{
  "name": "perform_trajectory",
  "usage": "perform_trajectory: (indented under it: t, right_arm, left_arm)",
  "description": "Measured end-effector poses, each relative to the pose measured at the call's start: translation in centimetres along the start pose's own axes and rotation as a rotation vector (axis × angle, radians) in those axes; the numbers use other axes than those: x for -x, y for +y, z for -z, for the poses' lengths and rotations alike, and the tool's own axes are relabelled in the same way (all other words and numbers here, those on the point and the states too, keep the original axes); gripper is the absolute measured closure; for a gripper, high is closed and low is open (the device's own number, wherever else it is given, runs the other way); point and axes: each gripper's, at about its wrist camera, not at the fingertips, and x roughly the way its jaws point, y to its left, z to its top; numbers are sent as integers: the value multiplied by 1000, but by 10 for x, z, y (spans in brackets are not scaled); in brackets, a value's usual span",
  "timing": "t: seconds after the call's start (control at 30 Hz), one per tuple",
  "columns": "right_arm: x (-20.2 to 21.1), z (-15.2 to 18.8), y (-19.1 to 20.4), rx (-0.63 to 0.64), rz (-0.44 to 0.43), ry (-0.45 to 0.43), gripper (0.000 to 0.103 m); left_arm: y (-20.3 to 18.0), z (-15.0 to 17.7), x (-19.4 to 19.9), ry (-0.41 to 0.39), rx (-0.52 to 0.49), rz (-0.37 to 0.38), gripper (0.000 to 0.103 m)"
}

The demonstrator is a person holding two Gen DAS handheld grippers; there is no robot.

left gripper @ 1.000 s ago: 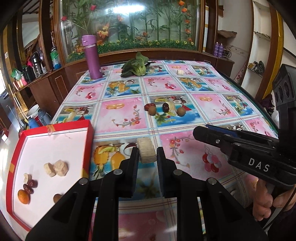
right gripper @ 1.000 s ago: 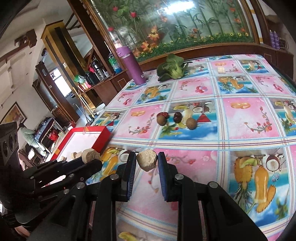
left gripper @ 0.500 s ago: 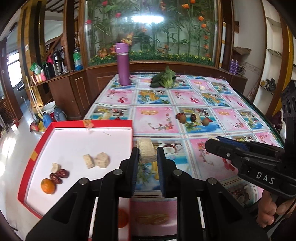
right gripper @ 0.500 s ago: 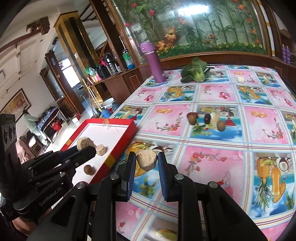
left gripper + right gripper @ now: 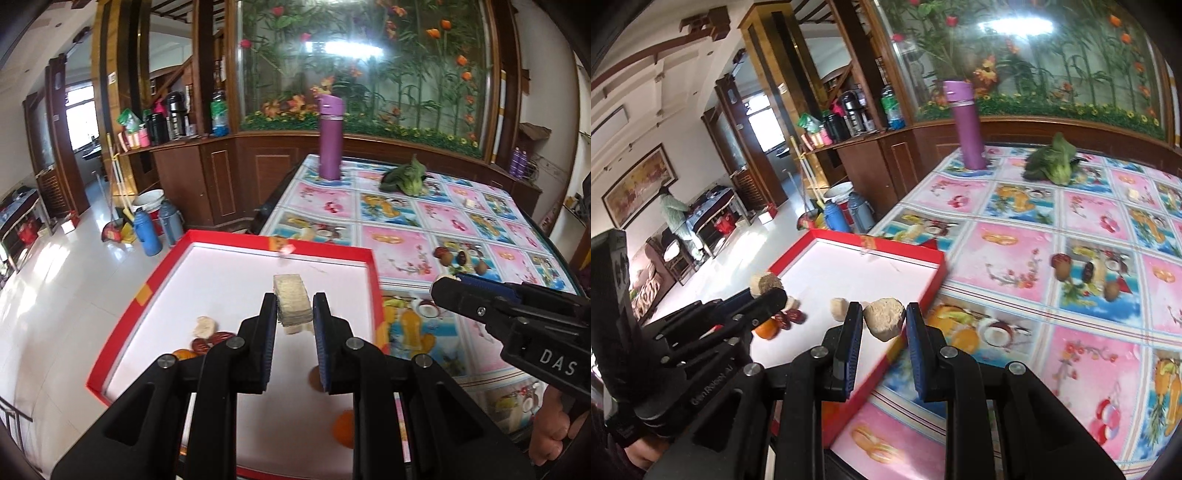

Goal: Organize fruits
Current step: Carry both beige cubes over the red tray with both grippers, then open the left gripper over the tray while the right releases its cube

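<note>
My left gripper [image 5: 294,314] is shut on a tan ribbed chunk [image 5: 291,304] and hangs over the white floor of the red-rimmed tray [image 5: 229,280]. In the tray lie a pale piece [image 5: 205,325], red dates [image 5: 210,341], an orange [image 5: 343,428] and a brown round fruit [image 5: 314,376]. My right gripper [image 5: 884,319] is shut on a beige lumpy chunk [image 5: 885,318] above the tray's right rim [image 5: 919,291]. Several small brown and dark fruits [image 5: 1086,273] remain on the tablecloth.
A purple flask [image 5: 964,123] and a leafy green vegetable [image 5: 1052,164] stand at the far end of the patterned table [image 5: 1052,350]. The tray overhangs the table's left edge above a white floor with blue thermoses [image 5: 147,232]. A person [image 5: 676,214] stands far left.
Both grippers have swung left with their chunks: the left from above the tablecloth to over the tray's middle, the right to the tray's right rim.
</note>
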Motion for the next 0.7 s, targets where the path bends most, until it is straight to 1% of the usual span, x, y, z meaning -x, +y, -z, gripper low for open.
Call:
perform_trajectory:
  t: [0.17,0.3,0.5,0.7]
  right_arm:
    - [-19,-5,25,33,-48,28,80]
    - [-31,-1,36,45,-74,58,80]
    - [-48,11,48,78,-85,113,80]
    - [-65,23,51,91,-79,162,80]
  left_arm:
    - [21,4,-6,23,34,-39,81]
    - [35,8,-11,39,52,-71,81]
    - [51,14,-20,66,66,-111,81]
    - [55,20,-27,90,55,-140,81]
